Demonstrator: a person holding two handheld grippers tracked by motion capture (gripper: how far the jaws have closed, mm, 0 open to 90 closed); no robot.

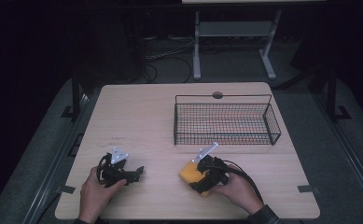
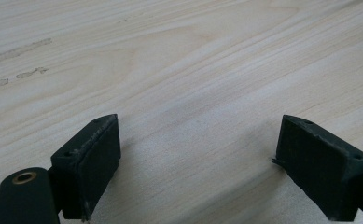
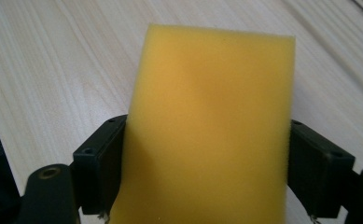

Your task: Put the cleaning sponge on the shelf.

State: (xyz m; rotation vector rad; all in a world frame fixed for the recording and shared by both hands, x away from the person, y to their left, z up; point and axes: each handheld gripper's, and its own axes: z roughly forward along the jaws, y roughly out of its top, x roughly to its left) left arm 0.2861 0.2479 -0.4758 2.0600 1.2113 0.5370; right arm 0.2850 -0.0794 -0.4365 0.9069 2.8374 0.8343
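Right gripper (image 1: 201, 178) jaws clamp the yellow sponge (image 3: 212, 126) low over the table (image 1: 146, 116); left gripper (image 1: 131, 174) jaws spread, empty. Grasp step appears done; likely next: carry to wire basket (image 1: 226, 122).

This looks like a lab or test room set up for recording, not a home. A plain wood-grain table (image 1: 142, 116) stands alone on a grey mat (image 1: 338, 158), with strips of tape (image 1: 307, 189) at its near corners. The surroundings are dark. Behind it, cables (image 1: 170, 58) trail loose across the floor past the white metal legs of a second desk (image 1: 235, 35). Black stands (image 1: 331, 93) flank the table, perhaps for cameras or lights, though the dimness hides their tops.
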